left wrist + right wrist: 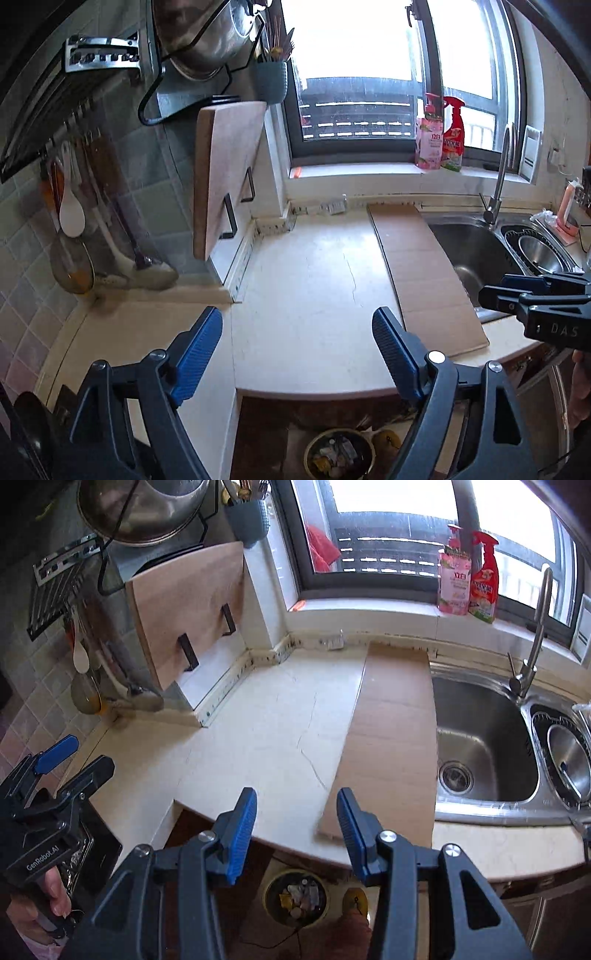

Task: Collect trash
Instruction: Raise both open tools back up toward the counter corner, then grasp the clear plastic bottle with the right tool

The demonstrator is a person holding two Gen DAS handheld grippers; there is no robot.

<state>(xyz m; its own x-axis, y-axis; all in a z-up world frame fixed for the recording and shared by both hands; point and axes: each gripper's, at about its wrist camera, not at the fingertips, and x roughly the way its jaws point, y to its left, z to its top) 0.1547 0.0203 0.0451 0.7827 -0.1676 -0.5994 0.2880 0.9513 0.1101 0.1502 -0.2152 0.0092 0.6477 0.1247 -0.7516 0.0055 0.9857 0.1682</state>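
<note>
A yellow trash bin [339, 455] with several scraps of litter inside stands on the floor below the counter's front edge; the right wrist view shows the same bin [296, 893]. My left gripper [297, 325] hangs above the pale countertop [310, 280], jaws wide apart and empty. My right gripper [296, 806] is over the counter edge, partly open, nothing between its blue pads. Each gripper shows in the other's view: the right gripper [491, 291] at the right edge, the left gripper [74, 757] at the lower left, held by a hand [51, 897].
A flat cardboard sheet [395, 734] lies on the counter beside a steel sink [480, 746] with a tap [532, 653]. A wooden cutting board [225, 173] leans at the back left, utensils [72, 210] hang on the tiled wall, and two bottles [441, 136] stand on the windowsill.
</note>
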